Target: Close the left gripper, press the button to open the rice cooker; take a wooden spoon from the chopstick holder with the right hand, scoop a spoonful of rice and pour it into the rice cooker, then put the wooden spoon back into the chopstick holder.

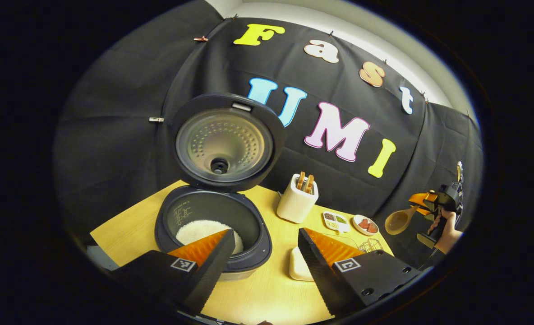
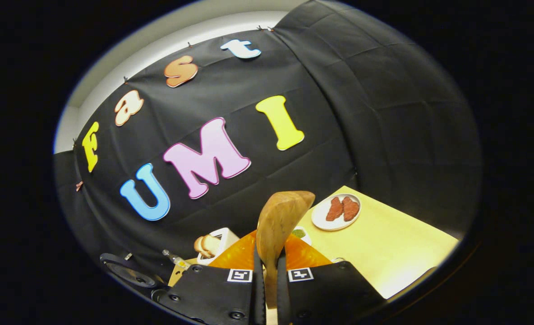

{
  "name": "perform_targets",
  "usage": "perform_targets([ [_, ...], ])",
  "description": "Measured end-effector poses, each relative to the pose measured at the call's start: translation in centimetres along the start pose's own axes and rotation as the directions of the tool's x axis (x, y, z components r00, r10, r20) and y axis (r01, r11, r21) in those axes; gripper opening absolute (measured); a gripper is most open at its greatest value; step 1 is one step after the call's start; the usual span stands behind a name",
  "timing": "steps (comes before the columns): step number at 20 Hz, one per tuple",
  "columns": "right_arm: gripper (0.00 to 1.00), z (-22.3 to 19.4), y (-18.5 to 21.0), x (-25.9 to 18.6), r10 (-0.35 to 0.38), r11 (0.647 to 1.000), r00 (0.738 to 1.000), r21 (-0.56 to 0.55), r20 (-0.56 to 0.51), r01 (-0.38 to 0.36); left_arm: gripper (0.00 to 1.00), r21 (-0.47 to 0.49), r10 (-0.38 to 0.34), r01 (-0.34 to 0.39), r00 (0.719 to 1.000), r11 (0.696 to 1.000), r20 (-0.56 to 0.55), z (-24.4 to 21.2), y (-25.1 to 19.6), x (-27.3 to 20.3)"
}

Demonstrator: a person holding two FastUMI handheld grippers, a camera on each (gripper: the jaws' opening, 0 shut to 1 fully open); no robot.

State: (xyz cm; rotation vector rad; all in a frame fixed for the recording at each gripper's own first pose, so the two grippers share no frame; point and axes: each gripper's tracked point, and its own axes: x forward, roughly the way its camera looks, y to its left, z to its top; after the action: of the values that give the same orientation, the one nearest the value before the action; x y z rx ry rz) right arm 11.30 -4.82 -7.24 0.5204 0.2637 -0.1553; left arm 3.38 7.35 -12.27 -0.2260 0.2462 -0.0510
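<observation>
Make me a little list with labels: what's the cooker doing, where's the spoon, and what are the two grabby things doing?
rice cooker: lid up, white rice in the pot
wooden spoon: clamped in the right gripper, held up off the table, bowl looks empty
left gripper: jaws open, holding nothing, in front of the cooker
chopstick holder: upright on the table, right of the cooker, wooden handles inside
small plate: red food on it

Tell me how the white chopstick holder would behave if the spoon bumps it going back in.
The chopstick holder stands taller than wide on the smooth table, so a high bump would probably tip it, a low one slide it. It looks rigid. The wooden handles left in it likely add little ballast.
</observation>
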Motion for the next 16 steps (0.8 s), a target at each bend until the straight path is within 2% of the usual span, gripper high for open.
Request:
perform_targets([
  [3,0.14,-0.7,-3.7,2.1,-0.043,0.999,0.999,0.018,-0.027,0.043,0.96,0.021,0.07,-0.071,0.997,0.997,0.016,0.7,-0.9,0.4],
  [4,0.14,-1.4,-4.8,2.9,-0.055,0.998,0.998,0.015,-0.04,0.055,0.95,0.044,0.116,-0.118,0.993,0.992,0.032,1.1,-0.9,0.2],
  [6,0.14,-2.6,-6.8,4.4,-0.07,0.997,0.995,0.009,-0.073,0.071,0.95,0.086,0.21,-0.217,0.974,0.972,0.083,2.3,-0.4,-0.5],
  [8,0.14,-4.2,-8.6,6.0,-0.088,0.996,0.99,0.006,-0.11,0.09,0.95,0.088,0.28,-0.291,0.953,0.953,0.116,3.0,-0.5,-1.1],
  [11,0.14,-7.1,-11.5,8.0,-0.111,0.994,0.981,0.002,-0.159,0.113,0.95,0.068,0.332,-0.341,0.937,0.938,0.113,2.7,-1.1,-1.8],
  [16,0.14,-10.9,-12.5,9.4,-0.098,0.995,0.966,-0.048,-0.239,0.089,0.95,0.054,0.394,-0.401,0.913,0.914,0.11,2.4,-1.8,-3.1],
])
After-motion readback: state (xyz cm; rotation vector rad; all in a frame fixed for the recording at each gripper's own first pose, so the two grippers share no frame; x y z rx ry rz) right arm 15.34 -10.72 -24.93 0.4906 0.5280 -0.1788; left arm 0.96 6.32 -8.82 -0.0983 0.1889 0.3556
